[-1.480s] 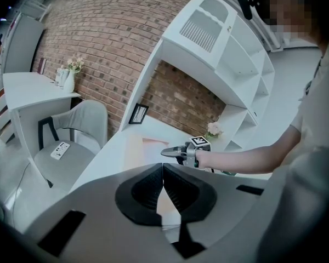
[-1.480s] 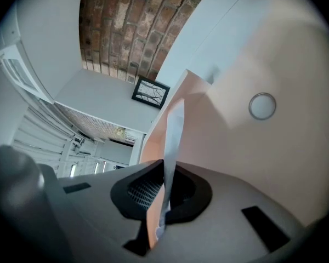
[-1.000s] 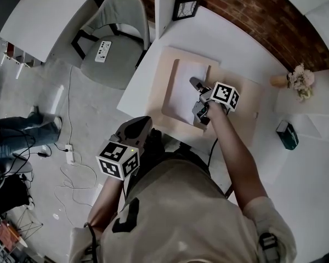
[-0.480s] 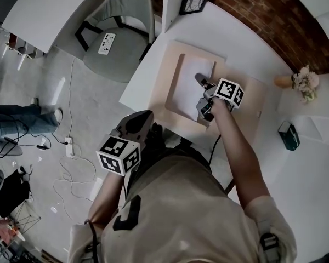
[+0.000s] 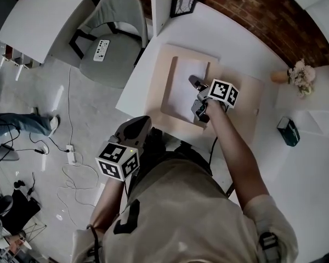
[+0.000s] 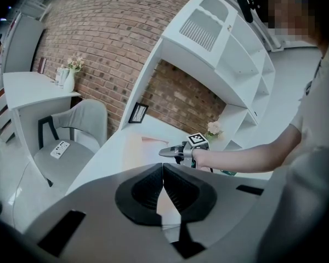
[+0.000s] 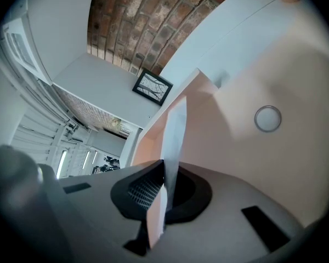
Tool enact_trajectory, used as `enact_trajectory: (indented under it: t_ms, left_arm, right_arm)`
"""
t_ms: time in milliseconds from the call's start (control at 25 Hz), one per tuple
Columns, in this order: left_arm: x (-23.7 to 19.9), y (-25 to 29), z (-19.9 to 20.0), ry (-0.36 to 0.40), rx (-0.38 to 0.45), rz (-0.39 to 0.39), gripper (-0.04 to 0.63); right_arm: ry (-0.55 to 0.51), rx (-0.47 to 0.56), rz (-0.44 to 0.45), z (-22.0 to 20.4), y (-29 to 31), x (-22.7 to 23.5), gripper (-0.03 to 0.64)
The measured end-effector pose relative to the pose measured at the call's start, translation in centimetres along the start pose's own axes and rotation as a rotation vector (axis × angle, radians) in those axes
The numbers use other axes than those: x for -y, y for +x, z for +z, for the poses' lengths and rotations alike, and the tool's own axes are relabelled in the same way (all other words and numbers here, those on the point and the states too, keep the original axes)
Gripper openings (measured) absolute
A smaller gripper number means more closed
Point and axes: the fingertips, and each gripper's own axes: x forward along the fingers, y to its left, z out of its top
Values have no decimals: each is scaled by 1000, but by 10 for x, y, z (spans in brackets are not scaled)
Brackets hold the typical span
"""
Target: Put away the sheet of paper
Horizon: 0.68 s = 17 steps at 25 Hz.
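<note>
On the white surface (image 5: pixel 247 43), the sheet of paper (image 5: pixel 182 89) lies over the beige tray (image 5: pixel 160 100), one edge pinched by the right tongs (image 5: pixel 195 96). The left tongs (image 5: pixel 134 128), closed on nothing, hang well short of the tray. Best to lower the sheet flat inside the tray's rim before letting go.

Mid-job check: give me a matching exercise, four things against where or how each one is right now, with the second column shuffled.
Things
1. sheet of paper
2. left gripper
3. picture frame
4. remote

Places or states
A. lying on the seat of the grey chair
B. shut on nothing, held low beside the person
C. at the back of the desk, by the brick wall
D. pinched in the right gripper, over the beige tray

Pairs: 1-D, 2-B, 3-C, 4-A
</note>
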Motion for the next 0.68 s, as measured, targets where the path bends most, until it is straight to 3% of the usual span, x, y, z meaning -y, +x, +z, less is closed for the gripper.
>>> enact_trajectory:
  t_ms: [680]
  left_arm:
    - [-3,-1,1,-7,7,9,17]
  right_arm:
    - [3,-6,-14,0,0,2,28]
